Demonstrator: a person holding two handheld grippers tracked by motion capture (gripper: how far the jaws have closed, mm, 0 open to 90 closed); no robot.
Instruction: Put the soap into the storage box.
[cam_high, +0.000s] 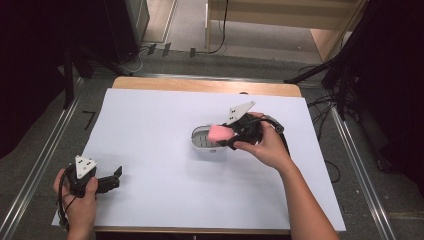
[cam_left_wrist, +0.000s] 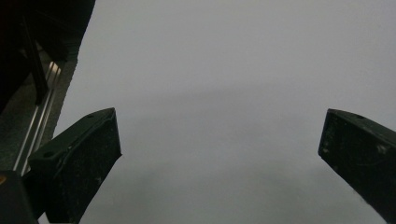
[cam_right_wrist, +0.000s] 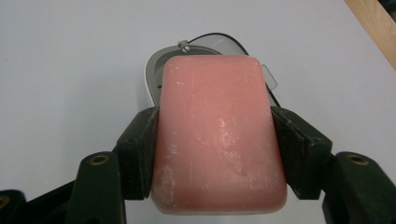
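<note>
The right gripper has a pink bar of soap clamped between its two black jaws, one pad pressed on each long side — a firm pinch across the bar's width. In the high view the soap hangs over the right end of a small white soap dish that sits near the middle of the white table cover. From the right gripper view the dish lies just beyond and beneath the bar's far end, its grey slotted floor partly showing; whether the bar already touches the dish I cannot tell.

The left gripper rests at the near left corner, well apart from the dish, its jaws spread wide over bare cover with nothing between them.

The step in hand looks like carrying the soap at the dish — setting it in is my reading, though lifting it out cannot be ruled out. If placing, the next move calls for centring the bar over the tray, lowering it flat until it seats on the slotted floor, then parting the jaws without nudging the light dish sideways.
</note>
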